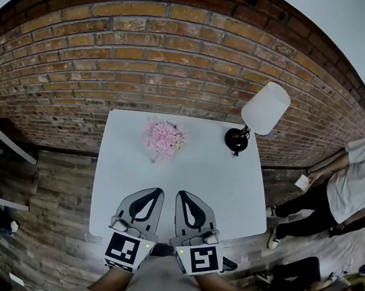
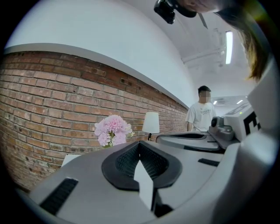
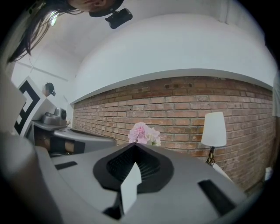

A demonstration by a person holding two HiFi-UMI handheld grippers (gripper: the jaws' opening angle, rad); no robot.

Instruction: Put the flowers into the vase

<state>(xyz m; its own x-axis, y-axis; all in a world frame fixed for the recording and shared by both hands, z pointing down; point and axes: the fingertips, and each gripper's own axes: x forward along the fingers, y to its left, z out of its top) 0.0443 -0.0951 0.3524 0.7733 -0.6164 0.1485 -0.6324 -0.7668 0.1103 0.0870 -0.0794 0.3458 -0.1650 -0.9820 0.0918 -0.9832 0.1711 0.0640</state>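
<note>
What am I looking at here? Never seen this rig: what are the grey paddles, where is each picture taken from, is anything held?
No robot: a person holds a gripper in each hand. The head view looks down from a camera on their head; the left gripper and right gripper hover side by side over the near edge of a white table. The other two pictures come from cameras riding on each gripper, looking along its grey fingers. Both pairs of fingers are closed tip to tip, holding nothing. On the table are pink flowers and a lamp with a white shade; no vase can be made out. Another person stands at the right.
</note>
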